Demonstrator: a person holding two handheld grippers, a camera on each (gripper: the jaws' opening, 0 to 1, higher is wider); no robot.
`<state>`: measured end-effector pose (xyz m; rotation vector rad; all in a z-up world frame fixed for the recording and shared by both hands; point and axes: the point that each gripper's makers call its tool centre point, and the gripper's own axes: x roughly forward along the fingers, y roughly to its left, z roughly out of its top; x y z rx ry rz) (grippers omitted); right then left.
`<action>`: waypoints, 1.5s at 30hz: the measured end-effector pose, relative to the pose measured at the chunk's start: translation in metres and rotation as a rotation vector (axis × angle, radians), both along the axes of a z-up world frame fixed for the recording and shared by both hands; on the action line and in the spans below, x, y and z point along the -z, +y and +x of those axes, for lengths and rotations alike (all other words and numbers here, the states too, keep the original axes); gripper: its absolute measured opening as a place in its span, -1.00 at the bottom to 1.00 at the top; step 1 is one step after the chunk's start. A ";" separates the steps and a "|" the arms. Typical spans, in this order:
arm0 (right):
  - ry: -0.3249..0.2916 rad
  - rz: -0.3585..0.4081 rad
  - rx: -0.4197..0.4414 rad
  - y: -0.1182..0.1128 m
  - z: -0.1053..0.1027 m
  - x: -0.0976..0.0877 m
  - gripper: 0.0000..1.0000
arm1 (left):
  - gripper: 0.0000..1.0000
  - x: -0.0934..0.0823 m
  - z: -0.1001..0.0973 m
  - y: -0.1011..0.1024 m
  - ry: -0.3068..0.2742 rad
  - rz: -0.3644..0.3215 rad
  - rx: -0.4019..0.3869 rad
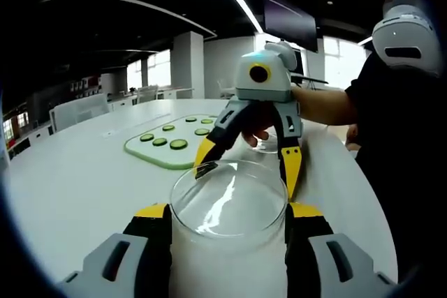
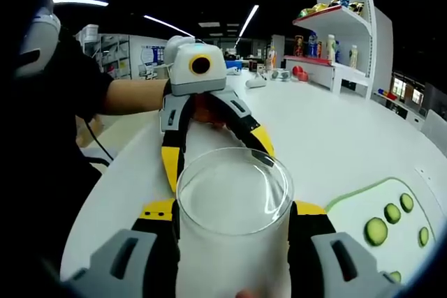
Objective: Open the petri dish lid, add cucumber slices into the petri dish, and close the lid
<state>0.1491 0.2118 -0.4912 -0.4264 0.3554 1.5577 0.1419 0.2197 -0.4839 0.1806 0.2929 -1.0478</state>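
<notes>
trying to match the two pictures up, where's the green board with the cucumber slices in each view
Left gripper view: the green board lies on the white table, left of centre, behind the glass dish.
Right gripper view: green board at the lower right edge.
Shared landmark: the glass dish between the grippers.

Grey-bodied left claw (image 1: 228, 214) and right claw (image 2: 232, 220), yellow-tipped black jaws; black short sleeve (image 2: 77, 78).

We hold the left gripper (image 1: 227, 215) with its two jaws closed against a clear round dish (image 1: 229, 200). The right gripper (image 2: 230, 211) faces it from the opposite side, jaws clamping the same dish too.
</notes>
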 end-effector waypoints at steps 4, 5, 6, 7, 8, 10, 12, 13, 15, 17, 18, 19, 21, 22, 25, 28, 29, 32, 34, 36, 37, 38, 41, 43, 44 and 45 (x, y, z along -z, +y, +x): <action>0.012 -0.003 0.001 0.000 0.000 0.002 0.18 | 0.29 -0.001 0.000 -0.001 0.006 -0.006 -0.001; 0.014 -0.004 0.001 0.000 0.000 0.002 0.18 | 0.29 -0.001 0.000 -0.001 0.007 -0.007 -0.001; 0.014 -0.006 0.001 0.000 0.000 0.003 0.18 | 0.29 -0.001 0.000 -0.002 0.006 -0.007 0.000; 0.012 -0.006 0.001 0.000 0.000 0.003 0.18 | 0.29 -0.001 0.000 -0.002 0.007 -0.008 0.000; 0.011 -0.006 0.001 0.000 0.000 0.003 0.18 | 0.29 -0.001 0.000 -0.002 0.010 -0.010 -0.001; 0.009 -0.007 0.000 0.000 0.000 0.003 0.18 | 0.29 0.000 0.000 -0.002 0.017 -0.013 -0.001; 0.006 -0.008 -0.001 0.000 0.000 0.003 0.18 | 0.29 0.001 0.000 -0.001 0.018 -0.012 -0.001; 0.002 -0.008 -0.003 0.001 0.000 0.004 0.18 | 0.30 0.001 0.000 -0.001 0.019 -0.011 0.000; 0.003 -0.008 -0.003 0.001 0.001 0.004 0.18 | 0.30 0.001 0.000 -0.001 0.019 -0.012 0.001; 0.005 -0.008 -0.002 0.001 0.000 0.003 0.18 | 0.30 0.001 0.000 -0.001 0.019 -0.013 0.002; 0.005 -0.008 -0.002 0.001 0.000 0.003 0.18 | 0.30 0.001 0.000 -0.001 0.019 -0.013 0.003; 0.003 -0.009 -0.002 0.001 0.000 0.004 0.18 | 0.30 0.002 0.000 -0.001 0.021 -0.013 0.003; 0.001 -0.010 -0.001 0.001 0.000 0.004 0.18 | 0.30 0.002 0.001 -0.001 0.021 -0.013 0.004; 0.002 -0.010 -0.001 0.001 0.000 0.004 0.18 | 0.30 0.002 0.001 -0.001 0.022 -0.014 0.004; 0.002 -0.009 0.000 0.001 0.000 0.004 0.18 | 0.30 0.002 0.002 -0.001 0.023 -0.017 0.005; -0.002 -0.012 0.001 0.001 0.000 0.004 0.18 | 0.30 0.002 0.002 0.000 0.021 -0.016 0.005; -0.002 -0.014 0.003 0.001 0.000 0.004 0.18 | 0.30 0.002 0.002 0.000 0.020 -0.014 0.006; -0.001 -0.017 0.005 0.001 0.000 0.004 0.18 | 0.30 0.002 0.003 0.000 0.016 -0.010 0.005; -0.003 -0.024 0.004 0.001 0.000 0.004 0.19 | 0.30 0.003 0.003 0.001 0.017 -0.011 0.005; -0.003 -0.031 0.004 0.001 0.000 0.004 0.19 | 0.30 0.003 0.004 0.001 0.016 -0.010 0.005; -0.004 -0.032 0.003 0.001 0.000 0.004 0.19 | 0.30 0.003 0.004 0.001 0.016 -0.009 0.005; -0.004 -0.034 0.003 0.001 -0.001 0.004 0.19 | 0.30 0.003 0.004 0.002 0.017 -0.009 0.005; -0.003 -0.034 0.004 0.001 -0.001 0.004 0.20 | 0.31 0.003 0.005 0.003 0.012 -0.001 0.004; -0.002 -0.033 0.005 0.001 0.000 0.004 0.20 | 0.31 0.003 0.005 0.004 0.016 -0.003 0.001; -0.002 -0.034 0.006 0.001 0.000 0.004 0.20 | 0.31 0.003 0.006 0.004 0.016 -0.005 0.001; -0.002 -0.034 0.007 0.001 0.000 0.004 0.20 | 0.31 0.003 0.006 0.004 0.016 -0.005 0.000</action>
